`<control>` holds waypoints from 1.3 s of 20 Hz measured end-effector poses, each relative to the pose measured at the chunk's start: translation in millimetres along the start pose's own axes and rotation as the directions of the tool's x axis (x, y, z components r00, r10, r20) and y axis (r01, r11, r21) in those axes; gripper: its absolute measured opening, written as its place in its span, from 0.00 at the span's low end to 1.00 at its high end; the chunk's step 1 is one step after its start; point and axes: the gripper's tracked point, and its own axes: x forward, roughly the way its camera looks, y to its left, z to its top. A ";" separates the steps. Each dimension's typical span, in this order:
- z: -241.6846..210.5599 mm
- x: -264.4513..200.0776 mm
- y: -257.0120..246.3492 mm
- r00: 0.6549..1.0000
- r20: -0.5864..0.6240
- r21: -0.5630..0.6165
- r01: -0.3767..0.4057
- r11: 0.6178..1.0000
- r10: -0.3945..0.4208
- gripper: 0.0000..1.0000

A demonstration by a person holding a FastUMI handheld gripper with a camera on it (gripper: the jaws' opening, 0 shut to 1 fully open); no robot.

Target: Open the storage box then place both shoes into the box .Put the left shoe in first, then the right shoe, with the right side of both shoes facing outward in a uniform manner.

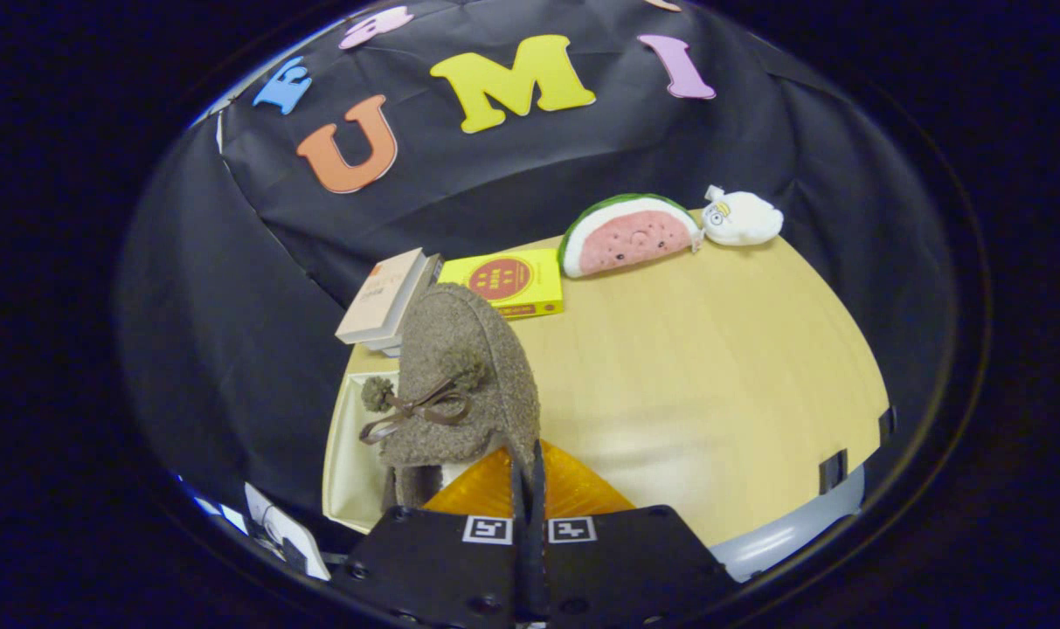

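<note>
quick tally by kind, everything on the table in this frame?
Shoes: 1, fuzzy brown shoe, pinched at its rim in the closed tongs
Storage boxes: 1, storage box with orange lid
Books: 2, tan book, yellow book
Plush toys: 2, watermelon plush, white plush
Total: 6

I log: storage box [348, 454] interior hidden behind shoe [460, 384]; shoe's heel masked by tool [530, 476]; book [388, 297] cover unreadable.
</note>
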 end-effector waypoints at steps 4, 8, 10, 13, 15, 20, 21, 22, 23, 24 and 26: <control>-9.6 16.4 59.9 1.000 0.014 -0.010 -0.027 1.000 0.027 0.00; -31.7 50.5 88.0 1.000 0.000 -0.029 0.018 0.999 -0.018 0.00; -41.0 67.9 90.3 0.997 0.001 -0.044 0.071 0.996 -0.071 0.00; -58.0 93.4 94.8 0.995 -0.026 -0.033 0.096 0.995 -0.097 0.01; -65.6 111.1 88.3 0.990 -0.036 -0.045 0.134 0.990 -0.135 0.00; -83.1 120.5 89.2 0.981 -0.022 -0.078 0.191 0.978 -0.193 0.00; -82.4 119.5 88.6 0.979 -0.010 -0.085 0.204 0.975 -0.206 0.01; -83.9 119.9 89.1 0.977 -0.004 -0.090 0.213 0.973 -0.214 0.00; -86.1 120.4 88.3 0.975 -0.003 -0.088 0.220 0.972 -0.221 0.01; -88.8 120.5 89.3 0.975 -0.005 -0.086 0.221 0.971 -0.223 0.01; -90.4 119.5 92.8 0.977 0.000 -0.090 0.211 0.973 -0.212 0.04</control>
